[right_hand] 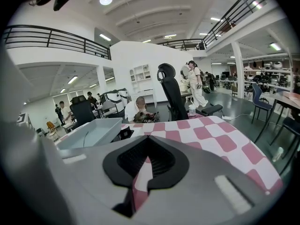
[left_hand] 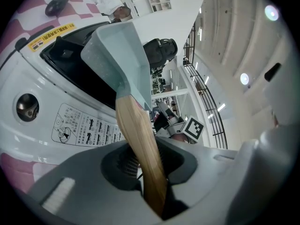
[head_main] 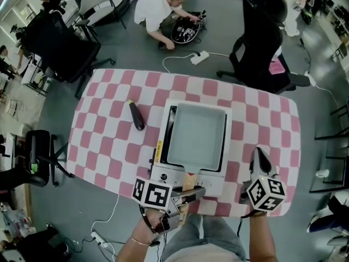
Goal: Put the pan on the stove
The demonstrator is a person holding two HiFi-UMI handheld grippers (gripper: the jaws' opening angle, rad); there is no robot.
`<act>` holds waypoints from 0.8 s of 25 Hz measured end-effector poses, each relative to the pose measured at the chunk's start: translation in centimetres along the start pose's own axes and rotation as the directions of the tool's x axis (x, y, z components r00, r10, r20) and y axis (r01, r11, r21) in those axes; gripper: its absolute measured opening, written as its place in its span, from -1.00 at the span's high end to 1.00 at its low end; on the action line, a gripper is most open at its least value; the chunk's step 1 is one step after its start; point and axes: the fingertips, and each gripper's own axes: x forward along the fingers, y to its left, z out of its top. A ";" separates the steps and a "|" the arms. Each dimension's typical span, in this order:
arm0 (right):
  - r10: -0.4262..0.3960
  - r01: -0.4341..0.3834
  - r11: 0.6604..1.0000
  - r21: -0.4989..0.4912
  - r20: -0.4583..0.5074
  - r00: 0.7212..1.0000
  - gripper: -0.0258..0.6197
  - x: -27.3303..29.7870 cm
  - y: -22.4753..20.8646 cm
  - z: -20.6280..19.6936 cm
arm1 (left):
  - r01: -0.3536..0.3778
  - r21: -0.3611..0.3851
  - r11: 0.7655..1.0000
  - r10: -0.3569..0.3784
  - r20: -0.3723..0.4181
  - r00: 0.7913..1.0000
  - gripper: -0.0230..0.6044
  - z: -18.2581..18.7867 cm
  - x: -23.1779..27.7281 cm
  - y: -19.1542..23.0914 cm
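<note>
A pale blue-grey square pan (head_main: 196,135) lies over the top of the white tabletop stove (head_main: 163,174) in the middle of the table. Whether it rests on the burner I cannot tell. Its wooden handle (head_main: 190,181) points toward me. My left gripper (head_main: 188,196) is shut on that handle; in the left gripper view the handle (left_hand: 140,149) runs between the jaws up to the pan (left_hand: 117,50) above the stove (left_hand: 61,111). My right gripper (head_main: 260,161) is shut and empty over the cloth, right of the stove. The right gripper view shows the pan (right_hand: 89,132) at left.
A pink-and-white checked cloth (head_main: 262,124) covers the table. A black stick-like object (head_main: 136,116) lies left of the stove. Black office chairs (head_main: 264,42) stand beyond the table and a person (head_main: 161,10) crouches on the floor behind it.
</note>
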 end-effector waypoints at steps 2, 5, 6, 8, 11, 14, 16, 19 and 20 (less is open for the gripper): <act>0.002 -0.002 1.000 -0.002 -0.001 1.000 0.90 0.1 0.2 0.0 | 0.007 -0.009 1.000 -0.007 -0.001 1.000 0.67 0.0 0.0 0.0; 0.005 -0.005 1.000 -0.005 -0.003 1.000 0.90 0.2 0.4 0.1 | 0.024 -0.037 0.999 -0.024 0.000 1.000 0.67 0.1 0.1 -0.1; 0.008 -0.008 1.000 -0.006 -0.003 1.000 0.90 0.2 0.5 0.1 | 0.033 -0.050 0.998 -0.033 0.002 0.999 0.68 0.1 0.1 -0.1; 0.012 -0.012 1.000 -0.008 -0.003 1.000 0.90 0.3 0.9 0.1 | 0.055 -0.076 0.996 -0.054 0.009 0.998 0.68 0.2 0.1 -0.1; 0.018 -0.018 1.000 -0.012 -0.003 1.000 0.90 0.3 1.2 0.1 | 0.079 -0.092 0.993 -0.078 0.017 0.997 0.68 0.2 0.0 -0.2; 0.020 -0.020 1.000 -0.015 -0.005 1.000 0.90 0.2 1.5 0.1 | 0.081 -0.082 0.993 -0.080 0.017 0.997 0.63 0.3 0.1 -0.2; 0.021 -0.021 1.000 -0.019 -0.005 1.000 0.90 0.1 1.6 0.2 | 0.079 -0.076 0.994 -0.078 0.018 0.997 0.56 0.3 0.1 -0.2; 0.023 -0.023 0.999 -0.024 -0.002 1.000 0.90 0.0 1.9 0.3 | 0.084 -0.083 0.993 -0.082 0.032 0.996 0.48 0.5 -0.2 -0.2; 0.024 -0.024 0.999 -0.027 -0.001 1.000 0.90 -0.1 2.0 0.3 | 0.087 -0.084 0.993 -0.084 0.038 0.996 0.47 0.6 -0.2 -0.2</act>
